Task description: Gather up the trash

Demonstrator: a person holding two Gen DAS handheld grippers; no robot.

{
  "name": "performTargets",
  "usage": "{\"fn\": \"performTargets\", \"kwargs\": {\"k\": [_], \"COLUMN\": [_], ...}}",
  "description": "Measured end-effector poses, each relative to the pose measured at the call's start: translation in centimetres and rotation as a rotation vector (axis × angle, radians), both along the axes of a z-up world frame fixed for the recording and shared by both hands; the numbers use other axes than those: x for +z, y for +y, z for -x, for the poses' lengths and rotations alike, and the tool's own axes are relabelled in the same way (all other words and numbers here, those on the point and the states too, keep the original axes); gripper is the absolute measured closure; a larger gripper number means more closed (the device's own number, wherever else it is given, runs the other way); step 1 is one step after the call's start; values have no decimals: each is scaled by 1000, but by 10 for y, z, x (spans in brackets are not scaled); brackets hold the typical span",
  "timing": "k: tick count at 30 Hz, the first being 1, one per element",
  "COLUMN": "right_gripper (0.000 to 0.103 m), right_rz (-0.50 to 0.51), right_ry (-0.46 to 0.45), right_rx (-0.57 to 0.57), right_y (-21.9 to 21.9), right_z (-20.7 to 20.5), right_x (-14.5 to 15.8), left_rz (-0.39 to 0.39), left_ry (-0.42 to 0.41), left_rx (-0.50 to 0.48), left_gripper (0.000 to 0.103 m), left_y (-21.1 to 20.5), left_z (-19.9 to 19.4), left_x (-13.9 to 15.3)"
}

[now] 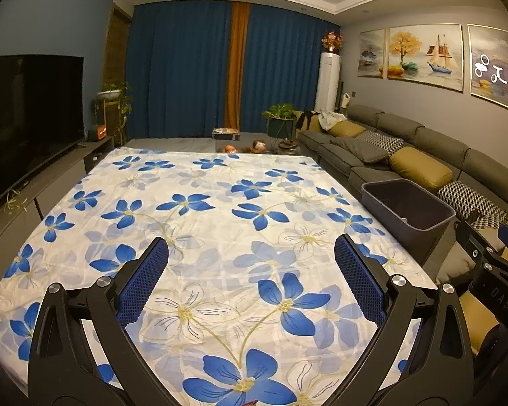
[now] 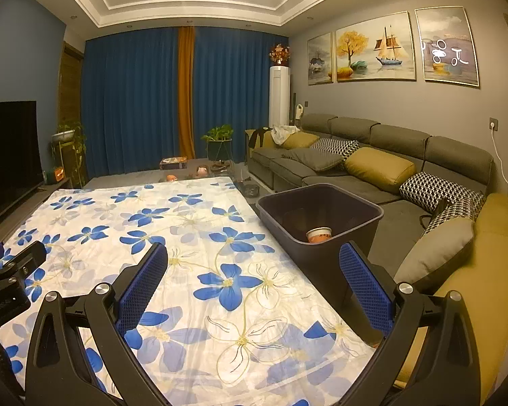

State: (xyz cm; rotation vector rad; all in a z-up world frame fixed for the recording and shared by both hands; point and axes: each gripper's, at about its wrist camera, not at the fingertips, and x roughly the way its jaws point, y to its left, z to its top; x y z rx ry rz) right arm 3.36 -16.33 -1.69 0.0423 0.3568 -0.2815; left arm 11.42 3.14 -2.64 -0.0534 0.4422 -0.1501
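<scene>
Over the near edge of the desk (image 1: 220,223), spread with a blue-flowered cloth (image 2: 172,243), I hold both tools level, looking down its length toward the curtains. Left gripper (image 1: 250,257) at six o'clock in its own view: jaws wide apart, nothing between the blue pads, only cloth beneath. No loose trash visible on the cloth in either view; the far edge is too small to read.

Right gripper (image 2: 254,264) likewise spread wide and empty, its right pad overlapping the bin's near wall in the picture; I cannot tell whether it touches. The left tool's black frame shows at nine o'clock in the right view, so the two sit side by side, near each other.

The dark bin (image 2: 318,213) stands at the desk's right edge, at about one o'clock from the right jaws, between desk and sofa (image 2: 372,155). Inside, a paper cup (image 2: 319,235) lies on its side, rim toward me.

Judgement: with both jaws empty and the cup binned, collection looks finished or close to it.
</scene>
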Motion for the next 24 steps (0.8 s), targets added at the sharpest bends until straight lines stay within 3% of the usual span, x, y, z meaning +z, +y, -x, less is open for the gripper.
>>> {"fn": "performTargets", "kwargs": {"k": [24], "right_gripper": [5], "right_rz": [0], "right_ry": [56], "right_rx": [2], "right_y": [4], "right_z": [-33], "right_x": [-13], "left_rz": [8], "left_ry": [56], "left_rx": [22], "left_gripper": [6], "left_y": [12], "left_z": [-24], "left_x": [-14]}}
